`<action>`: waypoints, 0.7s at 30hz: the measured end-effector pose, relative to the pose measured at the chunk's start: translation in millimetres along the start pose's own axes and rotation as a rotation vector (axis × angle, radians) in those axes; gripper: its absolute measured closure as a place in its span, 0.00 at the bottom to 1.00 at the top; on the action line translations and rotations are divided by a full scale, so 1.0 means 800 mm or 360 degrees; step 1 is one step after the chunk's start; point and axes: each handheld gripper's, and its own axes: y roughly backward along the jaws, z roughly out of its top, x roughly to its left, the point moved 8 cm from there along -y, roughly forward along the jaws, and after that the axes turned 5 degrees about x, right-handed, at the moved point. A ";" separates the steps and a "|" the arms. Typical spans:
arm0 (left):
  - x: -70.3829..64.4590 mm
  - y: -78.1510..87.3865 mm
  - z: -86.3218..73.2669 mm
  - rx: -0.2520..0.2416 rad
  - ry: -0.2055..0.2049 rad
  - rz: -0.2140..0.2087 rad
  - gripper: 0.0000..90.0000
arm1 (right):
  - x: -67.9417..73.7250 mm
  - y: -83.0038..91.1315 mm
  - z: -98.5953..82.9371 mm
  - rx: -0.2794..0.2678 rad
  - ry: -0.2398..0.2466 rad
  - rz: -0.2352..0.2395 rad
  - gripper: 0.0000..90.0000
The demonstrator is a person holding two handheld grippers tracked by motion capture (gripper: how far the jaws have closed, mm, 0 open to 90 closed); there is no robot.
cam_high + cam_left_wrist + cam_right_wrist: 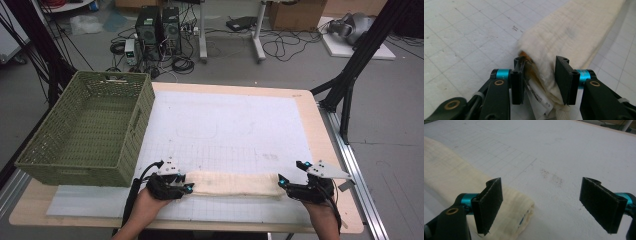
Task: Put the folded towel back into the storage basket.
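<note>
A cream cloth [232, 183], folded into a long narrow strip, lies across the near part of the white grid mat [225, 120]. My left gripper [186, 187] is at its left end. In the left gripper view the jaws of this gripper [541, 62] are closed in on the bunched end of the cloth [574, 32], with a white label hanging below. My right gripper [282, 182] is at the strip's right end. In the right gripper view it [541, 187] stands wide open, and the end of the cloth [446, 177] lies by its left jaw, not between the jaws.
A green woven basket [142, 115] stands on the table's left side, its corner close to my left gripper. The wooden table edge [322, 135] runs along the right. Computers, cables and boxes lie on the floor beyond.
</note>
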 end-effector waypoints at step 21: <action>-0.006 0.006 0.007 -0.0034 0.0043 -0.0088 0.89 | -0.002 -0.002 -0.002 0.0009 -0.0009 0.0011 0.19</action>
